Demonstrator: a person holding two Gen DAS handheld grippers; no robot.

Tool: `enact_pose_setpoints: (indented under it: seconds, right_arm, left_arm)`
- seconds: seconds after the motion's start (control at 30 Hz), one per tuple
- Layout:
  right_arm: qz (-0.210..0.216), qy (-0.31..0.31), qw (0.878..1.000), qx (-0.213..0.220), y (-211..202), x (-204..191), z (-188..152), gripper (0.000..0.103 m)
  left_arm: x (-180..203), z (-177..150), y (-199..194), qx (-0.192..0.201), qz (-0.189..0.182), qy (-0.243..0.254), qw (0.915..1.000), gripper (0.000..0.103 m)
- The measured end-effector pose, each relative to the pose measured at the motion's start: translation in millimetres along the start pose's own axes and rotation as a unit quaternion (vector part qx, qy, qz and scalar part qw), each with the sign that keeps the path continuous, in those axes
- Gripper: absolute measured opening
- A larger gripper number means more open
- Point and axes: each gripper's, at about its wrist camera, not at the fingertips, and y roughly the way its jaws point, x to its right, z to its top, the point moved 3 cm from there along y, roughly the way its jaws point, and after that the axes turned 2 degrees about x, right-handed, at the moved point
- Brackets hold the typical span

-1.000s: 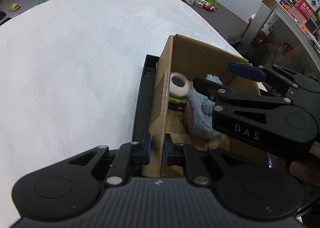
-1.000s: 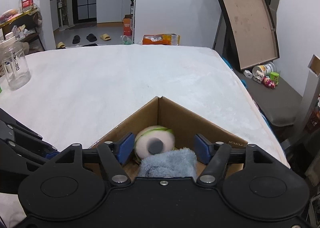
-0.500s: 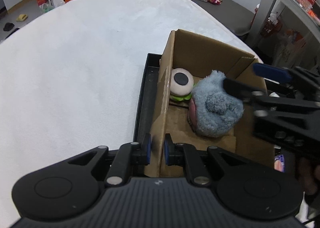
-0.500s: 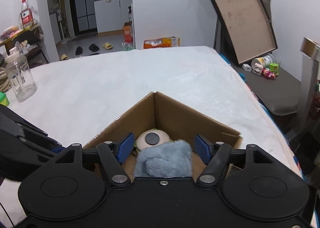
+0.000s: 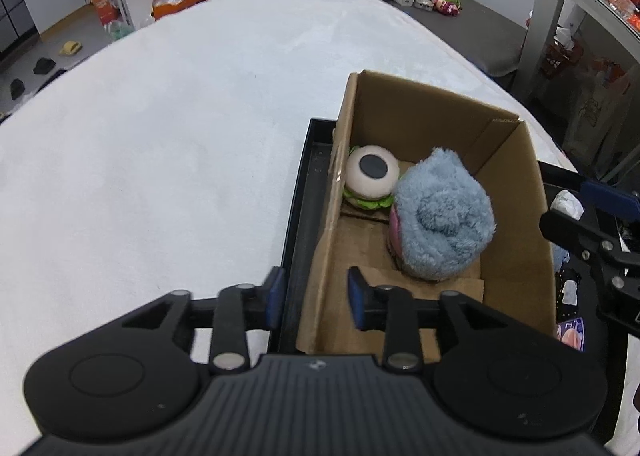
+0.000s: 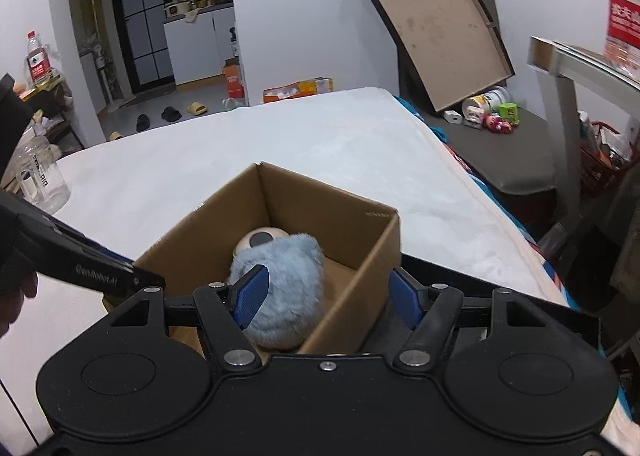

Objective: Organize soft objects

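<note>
In the box (image 5: 516, 192), the fluffy toy (image 5: 442, 216) lies before the burger toy (image 5: 370, 180).

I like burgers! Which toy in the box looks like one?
The cream burger toy with green lettuce, in the box's far corner. The fluffy blue toy beside it doesn't.

The cardboard box (image 5: 508, 160) is plain brown inside and out. In it the fluffy plush (image 5: 442, 222) is pale blue with a pink strip along one edge. The burger toy (image 5: 370, 182) beside it has a cream top with a black round spot and a green frill below. The tray (image 5: 298, 224) under the box is black. The bed cover (image 5: 180, 136) is white. Both grippers are black with blue pads (image 6: 252, 292).
</note>
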Motion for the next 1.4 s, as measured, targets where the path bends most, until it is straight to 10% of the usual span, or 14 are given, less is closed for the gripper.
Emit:
enact_pose_setpoints:
  seconds: [0.73,1.4]
  right_arm:
    - [-0.071,0.052,0.996,-0.015,-16.9,75.3,-48.6,0.066]
    - [-0.109,0.081,0.99,-0.04,15.0,133.8,-77.6,0.062]
  left_arm:
    - [40.3,1.8,0.7,0.012,0.036,0.041,0.9984,0.068]
    - [51.0,7.9,20.4,0.011,0.059,0.046,0.9972,0.07]
